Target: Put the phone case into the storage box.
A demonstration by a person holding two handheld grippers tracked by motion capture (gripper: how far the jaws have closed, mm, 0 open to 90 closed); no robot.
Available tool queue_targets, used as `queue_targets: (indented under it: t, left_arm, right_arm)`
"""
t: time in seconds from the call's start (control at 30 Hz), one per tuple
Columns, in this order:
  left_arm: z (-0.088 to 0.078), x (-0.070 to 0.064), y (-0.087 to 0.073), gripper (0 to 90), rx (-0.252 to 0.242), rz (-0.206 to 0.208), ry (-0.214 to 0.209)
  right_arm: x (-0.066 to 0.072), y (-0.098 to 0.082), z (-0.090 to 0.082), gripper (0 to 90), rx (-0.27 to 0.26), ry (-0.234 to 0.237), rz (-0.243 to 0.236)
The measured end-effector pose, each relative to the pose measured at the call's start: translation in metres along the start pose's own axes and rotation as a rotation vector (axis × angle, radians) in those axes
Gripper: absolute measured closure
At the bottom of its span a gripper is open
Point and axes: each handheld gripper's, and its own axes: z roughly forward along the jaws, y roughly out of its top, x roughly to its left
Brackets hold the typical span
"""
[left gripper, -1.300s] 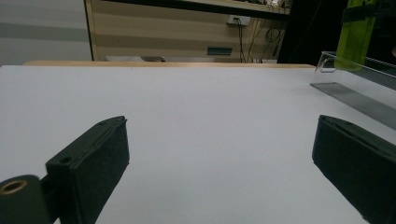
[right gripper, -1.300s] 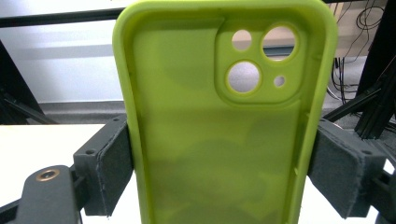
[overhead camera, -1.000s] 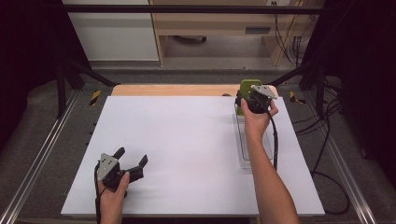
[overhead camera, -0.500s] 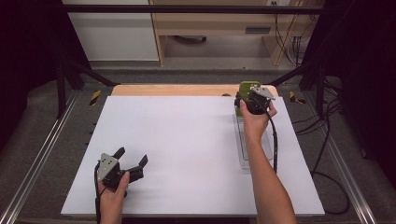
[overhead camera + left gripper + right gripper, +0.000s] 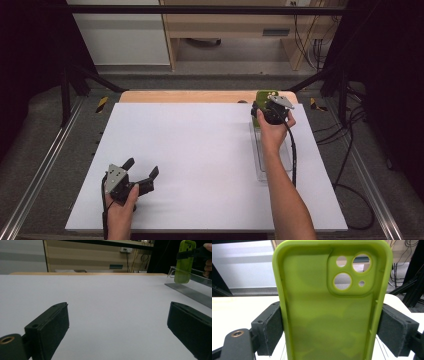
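Observation:
A lime-green phone case (image 5: 329,310) stands upright between the pads of my right gripper (image 5: 332,330), which is shut on its two long edges. Its hollow inside and camera cut-outs face the camera. In the high view the right gripper (image 5: 261,109) holds the phone case (image 5: 263,96) at the far right of the white table, over the far end of a clear plastic tray (image 5: 258,145). My left gripper (image 5: 141,167) rests near the front left, open with nothing between its fingers. From the left gripper (image 5: 117,325) the phone case (image 5: 184,261) shows far off above the clear tray (image 5: 190,287).
The white tabletop (image 5: 200,150) has a wooden strip (image 5: 185,96) along its far edge. Metal rails (image 5: 45,165) run down both sides, and cables (image 5: 350,165) lie on the floor to the right. A wooden desk stands beyond the table.
The right gripper with the case has barely shifted, a touch nearer and to the left. The left gripper has stayed where it was.

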Motion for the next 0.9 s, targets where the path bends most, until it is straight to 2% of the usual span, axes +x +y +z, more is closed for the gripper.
queue_targets:
  t: [0.9]
  left_arm:
    - [0.0004,-0.0001,-0.0003,3.4,0.004,0.001,-0.005]
  right_arm:
    - [0.0017,-0.0054,0.0043,16.1,0.020,0.003,-0.003]
